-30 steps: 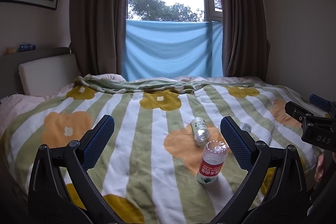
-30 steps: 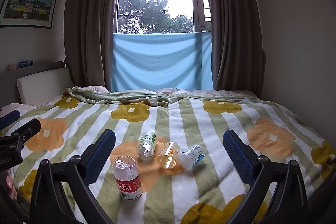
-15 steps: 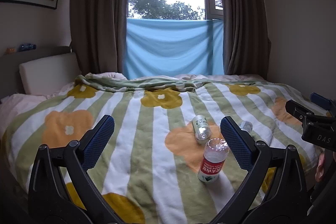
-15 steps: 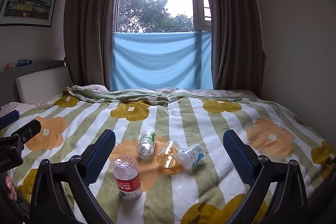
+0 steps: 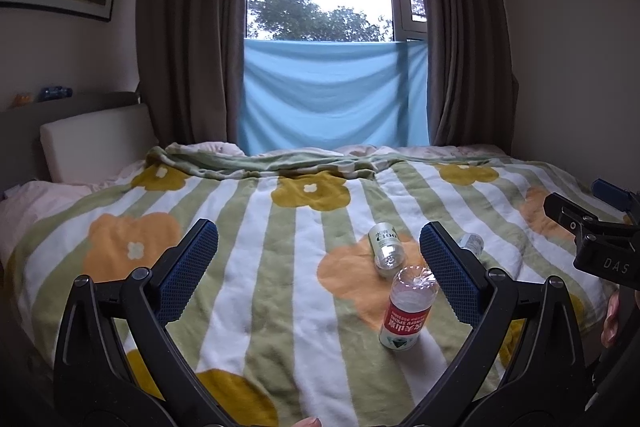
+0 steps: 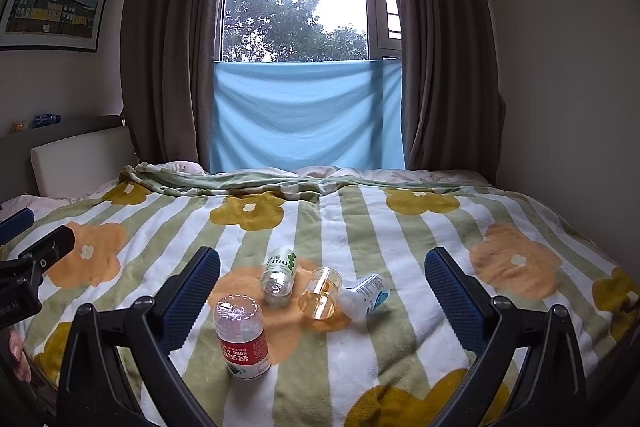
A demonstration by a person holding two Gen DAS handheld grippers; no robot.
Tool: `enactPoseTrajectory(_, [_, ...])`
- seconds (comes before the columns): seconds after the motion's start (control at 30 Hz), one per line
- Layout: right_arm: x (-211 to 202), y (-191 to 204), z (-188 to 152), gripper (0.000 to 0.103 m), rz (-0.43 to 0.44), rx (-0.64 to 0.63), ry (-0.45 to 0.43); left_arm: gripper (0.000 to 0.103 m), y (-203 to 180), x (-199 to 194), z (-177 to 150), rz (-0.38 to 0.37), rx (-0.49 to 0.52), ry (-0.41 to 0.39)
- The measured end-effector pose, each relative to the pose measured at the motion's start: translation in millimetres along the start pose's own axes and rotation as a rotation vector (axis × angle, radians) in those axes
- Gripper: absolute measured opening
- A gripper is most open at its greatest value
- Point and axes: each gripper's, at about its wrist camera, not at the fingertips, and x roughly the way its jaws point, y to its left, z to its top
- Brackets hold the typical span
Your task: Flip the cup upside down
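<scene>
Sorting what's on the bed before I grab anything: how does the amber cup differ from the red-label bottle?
The amber cup lies on its side, open mouth toward the camera; the red-label bottle stands upside down on its cap end. The cup is tinted orange and bare; the bottle is clear with a red label. The cup looks shorter. Both are see-through plastic, look empty, and rest on the blanket.

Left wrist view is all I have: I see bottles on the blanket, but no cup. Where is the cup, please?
Observer: The amber cup lies on its side between the green-label bottle and the white bottle.
Operator: Does its mouth point toward the window?
Observer: No, the open mouth appears to face the right wrist camera, away from the window.
Operator: Is the right gripper holding anything?
Observer: No, the right gripper is open and empty; the cup lies ahead, between its fingers.
</scene>
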Motion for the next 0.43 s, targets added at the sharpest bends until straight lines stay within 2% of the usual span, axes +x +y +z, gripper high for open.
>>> enactPoseTrajectory(0.43, [0.0,0.1,0.0,0.102,-0.001,-0.001,0.001,0.103,4.2,-1.0,2.0,0.008,-0.029,-0.015])
